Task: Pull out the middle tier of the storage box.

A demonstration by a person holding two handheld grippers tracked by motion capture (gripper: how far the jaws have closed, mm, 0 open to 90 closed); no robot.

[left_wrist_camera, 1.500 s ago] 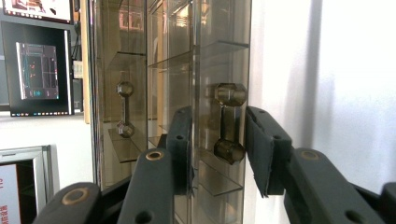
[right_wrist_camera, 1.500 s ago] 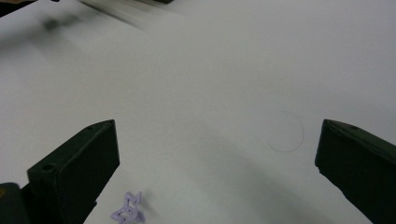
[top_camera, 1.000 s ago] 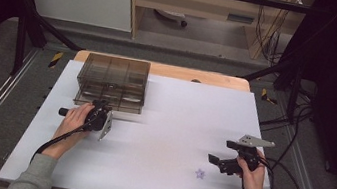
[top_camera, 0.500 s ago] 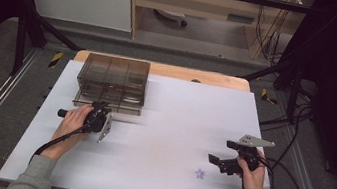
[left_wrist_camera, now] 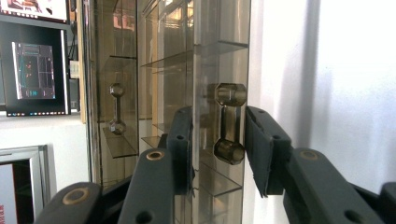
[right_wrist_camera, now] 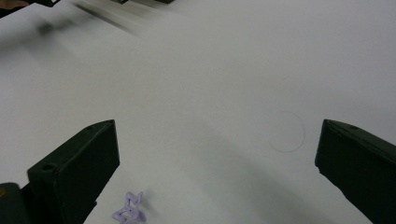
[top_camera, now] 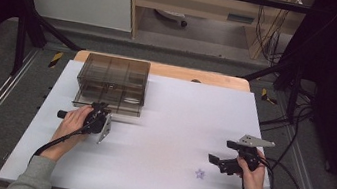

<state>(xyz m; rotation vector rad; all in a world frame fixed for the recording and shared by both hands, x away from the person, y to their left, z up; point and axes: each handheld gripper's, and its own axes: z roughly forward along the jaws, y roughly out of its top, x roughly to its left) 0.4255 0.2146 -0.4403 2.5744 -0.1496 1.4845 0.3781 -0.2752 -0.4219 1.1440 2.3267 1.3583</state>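
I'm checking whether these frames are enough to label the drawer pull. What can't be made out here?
- Grip on the drawer handle: left gripper view shows the left tool around it, but contact cannot be judged.
- Drawer contents: smoky walls of the organizer blur them in the high view.
- Purple star: cut off by the bottom edge beside the open right tool in the right gripper view.

No visible change across earlier pictures and now. Left gripper at same spot against front of smoky transparent plastic drawer cabinet, jaws same width around dumbbell-shaped drawer handle. Right gripper same place, jaws equally wide, beside small purple star-shaped piece on white table top. Nothing shifted.
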